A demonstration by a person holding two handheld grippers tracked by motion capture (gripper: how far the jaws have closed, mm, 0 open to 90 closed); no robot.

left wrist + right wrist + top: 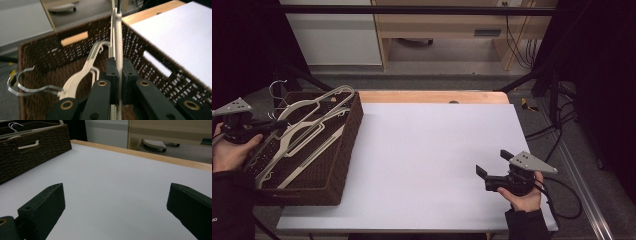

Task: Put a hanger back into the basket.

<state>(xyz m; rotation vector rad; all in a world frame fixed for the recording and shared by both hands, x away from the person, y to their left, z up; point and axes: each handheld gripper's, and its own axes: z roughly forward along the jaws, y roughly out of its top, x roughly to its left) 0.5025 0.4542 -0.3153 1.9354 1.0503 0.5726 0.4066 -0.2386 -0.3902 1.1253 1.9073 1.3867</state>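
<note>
Wooden hanger [118, 37] top cut off, left tool [119, 75] clamped

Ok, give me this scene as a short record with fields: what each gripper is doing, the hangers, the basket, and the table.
left gripper: shut on a cream hanger, jaws clamped on its thin bar
held hanger: cream, seen edge-on between the jaws, above the basket
other hangers: several cream ones lying in the basket, metal hooks toward its far left corner
basket: dark brown woven, rectangular, on the left part of the table
right gripper: open, nothing between the jaws, over the table near its right front
table: white top, wooden far edge
</note>
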